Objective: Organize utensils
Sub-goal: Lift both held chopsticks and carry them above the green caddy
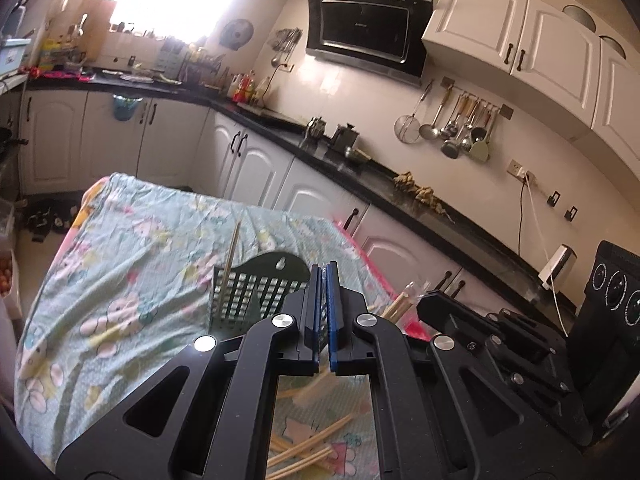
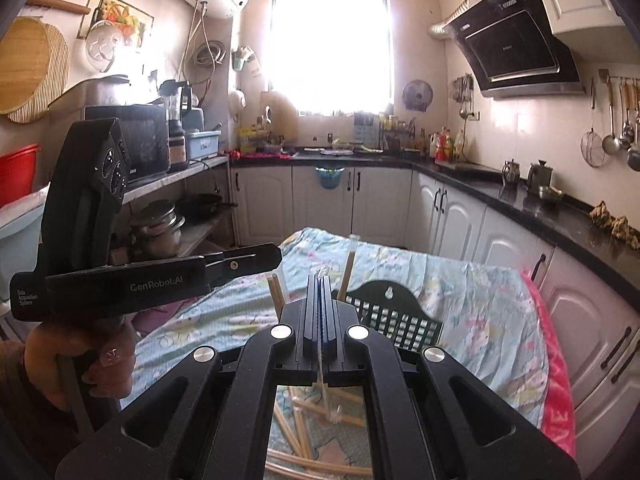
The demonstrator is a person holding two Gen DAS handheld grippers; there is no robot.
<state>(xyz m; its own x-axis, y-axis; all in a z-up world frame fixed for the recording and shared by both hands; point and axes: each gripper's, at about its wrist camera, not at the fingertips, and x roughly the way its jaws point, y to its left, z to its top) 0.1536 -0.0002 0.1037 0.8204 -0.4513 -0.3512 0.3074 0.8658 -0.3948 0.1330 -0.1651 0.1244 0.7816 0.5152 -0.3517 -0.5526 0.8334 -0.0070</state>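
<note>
Bamboo chopsticks point(image 1: 308, 438) lie scattered on the floral tablecloth point(image 1: 132, 264) below both grippers, while the black utensil drainer point(image 1: 256, 292) stands ahead with one chopstick point(image 1: 231, 264) upright inside; left gripper point(image 1: 325, 280) is pressed closed, seemingly empty, and right gripper point(image 2: 319, 292) pinches a clear plastic sleeve point(image 2: 322, 368), likely chopstick wrapping being cleared

Two grippers: the left gripper point(image 1: 325, 270) and the right gripper point(image 2: 319, 280). One black utensil holder point(image 1: 256, 292) stands on one floral cloth point(image 1: 132, 264). One chopstick point(image 1: 231, 264) stands in the holder. Several loose chopsticks point(image 1: 308, 446) lie below, too hidden to count. Two metal pots point(image 2: 528, 174) sit on the counter.
</note>
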